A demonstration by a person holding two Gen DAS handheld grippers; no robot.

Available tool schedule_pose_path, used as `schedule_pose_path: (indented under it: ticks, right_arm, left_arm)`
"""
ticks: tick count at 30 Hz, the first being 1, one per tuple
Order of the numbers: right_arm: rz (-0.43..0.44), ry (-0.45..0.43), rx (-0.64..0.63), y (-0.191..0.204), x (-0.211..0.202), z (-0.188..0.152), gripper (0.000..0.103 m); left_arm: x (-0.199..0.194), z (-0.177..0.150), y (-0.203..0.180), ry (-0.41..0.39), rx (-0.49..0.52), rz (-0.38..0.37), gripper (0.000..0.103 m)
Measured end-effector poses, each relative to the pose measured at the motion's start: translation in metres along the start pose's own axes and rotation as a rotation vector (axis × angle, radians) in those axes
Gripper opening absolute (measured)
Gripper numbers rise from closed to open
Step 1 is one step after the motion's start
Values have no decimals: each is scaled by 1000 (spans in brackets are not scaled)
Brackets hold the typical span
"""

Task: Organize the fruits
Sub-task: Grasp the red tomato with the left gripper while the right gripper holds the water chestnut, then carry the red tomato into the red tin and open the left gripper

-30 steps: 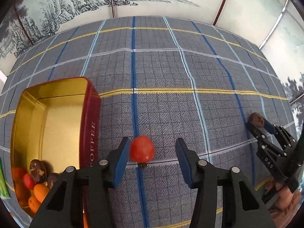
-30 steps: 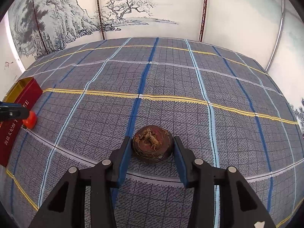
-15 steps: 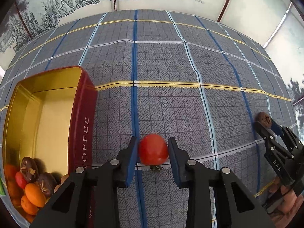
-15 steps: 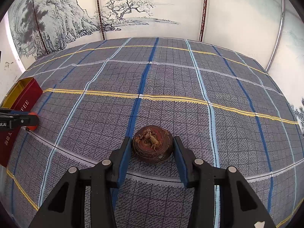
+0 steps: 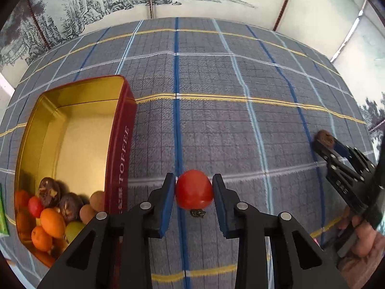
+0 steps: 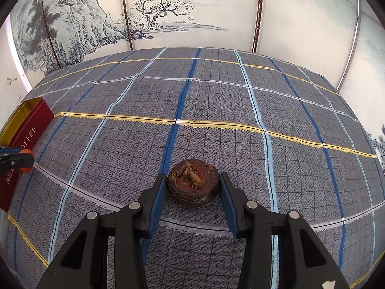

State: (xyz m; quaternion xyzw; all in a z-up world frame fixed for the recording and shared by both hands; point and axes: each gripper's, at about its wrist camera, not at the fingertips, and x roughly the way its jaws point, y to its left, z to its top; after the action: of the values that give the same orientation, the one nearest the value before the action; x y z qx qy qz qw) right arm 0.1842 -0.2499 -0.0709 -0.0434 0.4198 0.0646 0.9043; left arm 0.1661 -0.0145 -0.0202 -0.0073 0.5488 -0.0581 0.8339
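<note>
My left gripper [image 5: 194, 187] is shut on a red cherry tomato [image 5: 194, 189], held just above the plaid cloth, right of the red toffee tin [image 5: 120, 144]. The tin has a gold inside and holds several fruits [image 5: 48, 214] at its near end. My right gripper [image 6: 193, 184] is shut on a brown water chestnut [image 6: 193, 181] that rests on the cloth. The right gripper with the chestnut [image 5: 324, 138] also shows at the right of the left wrist view. The left gripper's tip with the tomato [image 6: 24, 160] shows at the left edge of the right wrist view.
A grey plaid tablecloth [image 6: 216, 101] covers the table. Painted wall panels [image 6: 168, 12] stand behind its far edge. A green packet [image 5: 3, 212] lies at the far left beside the tin. A tomato stem bit [image 5: 197, 213] lies on the cloth under the tomato.
The left jaws closed from wide open onto the tomato, and it now sits a little above its stem bit on the cloth. The right gripper kept still on the chestnut.
</note>
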Motion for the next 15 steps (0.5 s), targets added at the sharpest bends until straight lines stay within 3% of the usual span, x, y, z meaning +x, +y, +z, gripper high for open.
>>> schedule_pose_path:
  ticks: [7, 15]
  right_arm:
    - [0, 0, 0, 0, 0, 0, 42]
    - [0, 0, 0, 0, 0, 0, 42]
  left_arm:
    - [-33, -11, -1, -48, 7, -33, 33]
    - [-69, -21, 27, -100, -16, -31, 33]
